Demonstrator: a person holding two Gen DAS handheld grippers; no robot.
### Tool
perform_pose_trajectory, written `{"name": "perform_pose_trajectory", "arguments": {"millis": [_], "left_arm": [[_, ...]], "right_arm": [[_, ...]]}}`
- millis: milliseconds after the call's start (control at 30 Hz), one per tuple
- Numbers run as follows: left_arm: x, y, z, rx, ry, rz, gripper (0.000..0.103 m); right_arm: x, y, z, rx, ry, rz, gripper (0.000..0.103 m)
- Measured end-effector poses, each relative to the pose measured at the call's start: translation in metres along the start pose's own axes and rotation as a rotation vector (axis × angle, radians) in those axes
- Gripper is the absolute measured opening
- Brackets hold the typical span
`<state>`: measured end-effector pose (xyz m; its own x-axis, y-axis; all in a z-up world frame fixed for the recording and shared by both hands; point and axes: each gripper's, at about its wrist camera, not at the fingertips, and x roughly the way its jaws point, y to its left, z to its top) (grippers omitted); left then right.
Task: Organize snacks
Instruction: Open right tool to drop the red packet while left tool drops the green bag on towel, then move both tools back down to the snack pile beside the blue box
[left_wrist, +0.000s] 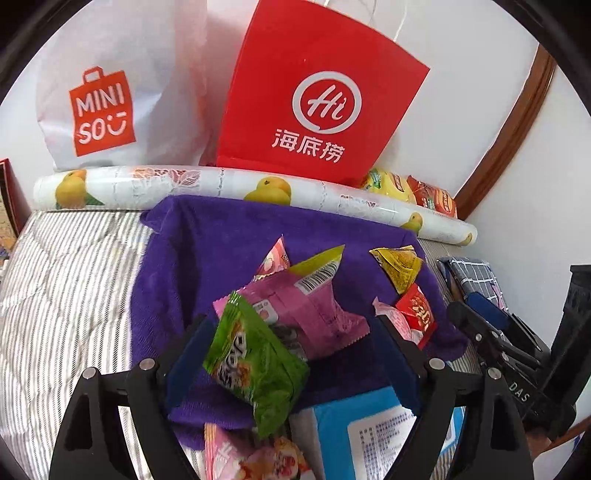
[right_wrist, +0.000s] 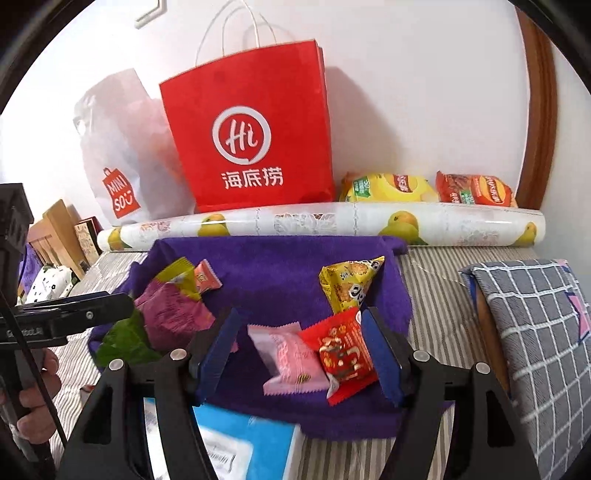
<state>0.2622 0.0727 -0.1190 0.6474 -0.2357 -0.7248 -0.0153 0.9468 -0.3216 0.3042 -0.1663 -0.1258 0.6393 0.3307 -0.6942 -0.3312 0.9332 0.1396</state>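
Snack packets lie on a purple towel (left_wrist: 207, 251) (right_wrist: 280, 266). My left gripper (left_wrist: 291, 332) is open, its jaws either side of a green packet (left_wrist: 255, 365) that leans on a magenta packet (left_wrist: 310, 306). A yellow packet (left_wrist: 399, 267) (right_wrist: 347, 284), a red packet (left_wrist: 419, 312) (right_wrist: 343, 352) and a pale pink packet (right_wrist: 288, 356) lie to the right. My right gripper (right_wrist: 301, 326) is open, with the pink and red packets between its jaws. The green packet (right_wrist: 125, 341) and magenta packet (right_wrist: 170, 317) also show in the right wrist view.
A red paper bag (right_wrist: 251, 136), a white Miniso bag (left_wrist: 110, 96) and a rolled fruit-print sheet (left_wrist: 221, 184) stand along the wall, with chip bags (right_wrist: 424, 188) behind. A blue box (left_wrist: 369, 435) sits near me. A checked pillow (right_wrist: 539, 332) lies right. The bed has a striped cover (left_wrist: 66, 280).
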Motion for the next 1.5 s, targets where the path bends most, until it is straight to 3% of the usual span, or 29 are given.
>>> {"name": "perform_pose_trajectory", "arguments": {"millis": [200,667,867,1133,1233,1367,1500], "left_arm": [[-0.032,0.003,-0.008,-0.009,-0.018,-0.004,0.086],[-0.087,0.031,-0.066,-0.011,-0.005,0.115,0.086],[-0.100,0.033,-0.088,-0.007,-0.001,0.124,0.085],[-0.105,0.032,-0.106,-0.024,0.022,0.131,0.085],[-0.106,0.033,-0.113,-0.043,0.031,0.114,0.085],[-0.106,0.032,-0.117,-0.056,0.040,0.113,0.085],[-0.113,0.031,-0.120,-0.061,0.032,0.108,0.085]], "right_arm": [[-0.025,0.011,-0.013,-0.009,0.018,-0.013,0.070],[-0.083,0.052,-0.071,-0.060,0.062,-0.005,0.070],[-0.101,0.066,-0.101,-0.042,0.084,0.058,0.070],[-0.108,0.090,-0.151,-0.052,0.195,0.144,0.069],[-0.111,0.089,-0.170,-0.005,0.236,0.146,0.069],[-0.110,0.094,-0.187,0.029,0.302,0.221,0.069],[-0.102,0.108,-0.194,-0.002,0.318,0.199,0.073]]}}
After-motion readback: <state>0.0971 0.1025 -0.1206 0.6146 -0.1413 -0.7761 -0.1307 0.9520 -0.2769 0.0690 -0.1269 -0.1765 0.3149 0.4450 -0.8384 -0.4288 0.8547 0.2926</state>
